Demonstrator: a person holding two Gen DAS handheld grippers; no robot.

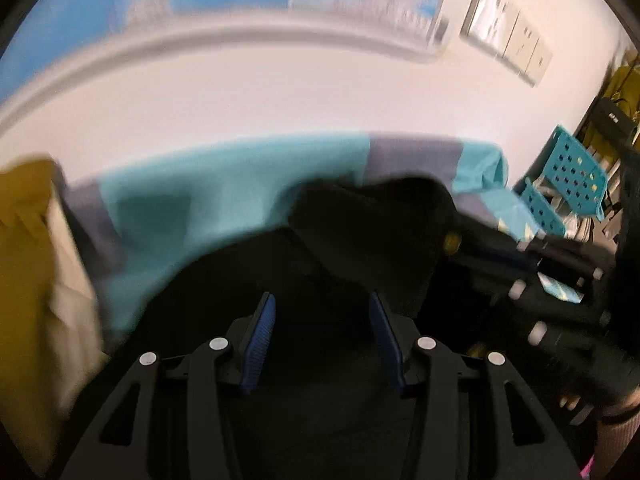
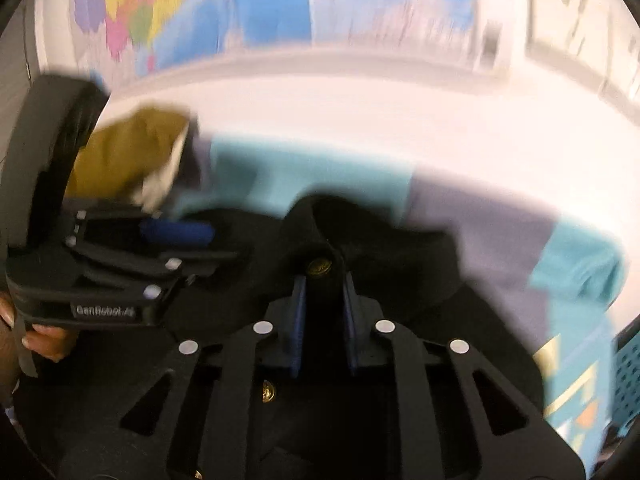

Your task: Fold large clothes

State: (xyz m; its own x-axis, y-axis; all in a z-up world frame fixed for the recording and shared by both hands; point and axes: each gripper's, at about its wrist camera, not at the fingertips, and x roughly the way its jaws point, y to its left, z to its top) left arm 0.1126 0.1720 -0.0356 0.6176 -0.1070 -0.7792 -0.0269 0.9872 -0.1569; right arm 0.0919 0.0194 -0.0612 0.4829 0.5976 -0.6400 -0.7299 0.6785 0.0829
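Right tool [image 2: 322, 300], nearest the lens: blue pads pinching a fold of the black garment [image 2: 380, 248] just below a brass button [image 2: 319, 267]; second brass button [image 2: 267, 391] showing lower, between the tool's arms. Grip is sitting on a thick placket-like ridge, so the pads may be catching only the top layer; judged risk is the under-layer dropping away on the lift and the fold coming out skewed. A button working in between the pads could also let the cloth slip. Left tool [image 1: 322, 320]: pads standing apart, black cloth lying beneath and between them, not pressing on it; if it rises like this, that side is getting left behind and the garment is swinging from one corner. Garment itself is lying bunched on a teal-and-grey striped cover [image 1: 224, 184] over the white surface [image 1: 280, 96]. Beyond, a mustard-coloured cloth [image 2: 128, 152] is lying just beside the black one, at risk of being dragged along. Teal perforated basket [image 1: 576, 168] is sitting off the far edge. Both views are blurring.
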